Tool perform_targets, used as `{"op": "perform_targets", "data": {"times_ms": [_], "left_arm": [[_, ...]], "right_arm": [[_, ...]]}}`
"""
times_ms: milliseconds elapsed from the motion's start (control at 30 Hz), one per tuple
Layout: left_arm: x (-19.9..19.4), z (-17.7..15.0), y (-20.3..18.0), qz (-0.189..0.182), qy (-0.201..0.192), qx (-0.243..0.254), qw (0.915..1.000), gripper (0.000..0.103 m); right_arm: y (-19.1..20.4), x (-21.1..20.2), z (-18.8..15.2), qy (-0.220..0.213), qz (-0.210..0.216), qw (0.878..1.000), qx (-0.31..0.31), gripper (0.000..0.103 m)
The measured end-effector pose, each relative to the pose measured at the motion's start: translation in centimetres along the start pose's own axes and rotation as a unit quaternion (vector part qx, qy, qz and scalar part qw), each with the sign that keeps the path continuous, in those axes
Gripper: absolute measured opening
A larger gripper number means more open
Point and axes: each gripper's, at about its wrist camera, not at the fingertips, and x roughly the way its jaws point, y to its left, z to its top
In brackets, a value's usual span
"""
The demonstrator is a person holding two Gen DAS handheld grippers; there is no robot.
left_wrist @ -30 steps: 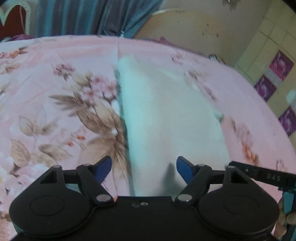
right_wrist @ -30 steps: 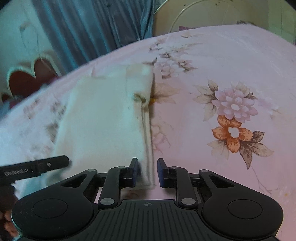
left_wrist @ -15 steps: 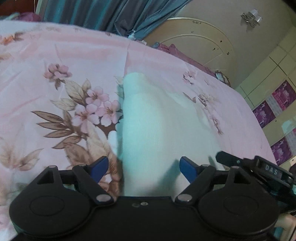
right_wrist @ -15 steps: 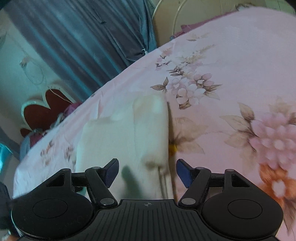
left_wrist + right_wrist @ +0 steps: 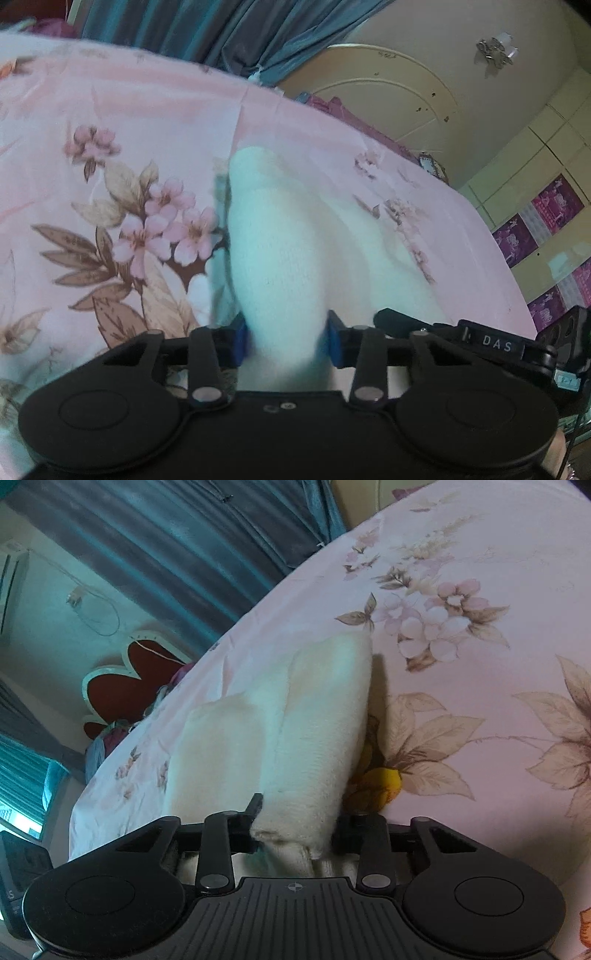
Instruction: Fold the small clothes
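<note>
Pink floral bedsheet [image 5: 110, 129] fills our view, teal curtain [image 5: 207, 26] up at twelve o'clock. We've got the white fluffy garment [image 5: 280, 251] lying mid-bed, its near end bunched. Our left gripper [image 5: 286, 341] is closing on one fold, our right gripper [image 5: 295, 825] closing on the other, cloth pinched between both sets of pads.

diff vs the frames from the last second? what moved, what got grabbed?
Both tools went from wide open half a second ago to closing on the white garment: the left tool now has a bunched near edge between its fingers, and so does the right tool. The cloth has humped up into ridges. The floral bedsheet is unchanged.
</note>
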Motion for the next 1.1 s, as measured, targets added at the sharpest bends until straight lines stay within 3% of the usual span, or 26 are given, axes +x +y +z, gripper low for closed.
{"op": "perform_targets", "data": {"times_ms": [200, 400, 833, 1100], "left_arm": [[-3.0, 1.2, -0.3, 0.0, -0.019, 0.012, 0.9997, 0.035], [-8.2, 2.6, 2.5, 0.015, -0.04, 0.018, 0.9989, 0.035], [-18.4, 5.4, 16.6, 0.034, -0.06, 0.028, 0.9972, 0.035], [-20.7, 7.1, 23.2, 0.065, -0.065, 0.022, 0.9955, 0.035]], "right_arm": [[3.6, -0.6, 0.2, -0.018, 0.013, 1.0, -0.021, 0.032], [9.1, 0.6, -1.4, -0.018, 0.04, 0.998, -0.033, 0.032], [24.0, 9.8, -8.9, -0.014, 0.062, 0.997, -0.034, 0.032], [29.7, 16.5, -11.2, 0.002, 0.073, 0.997, -0.032, 0.032]]}}
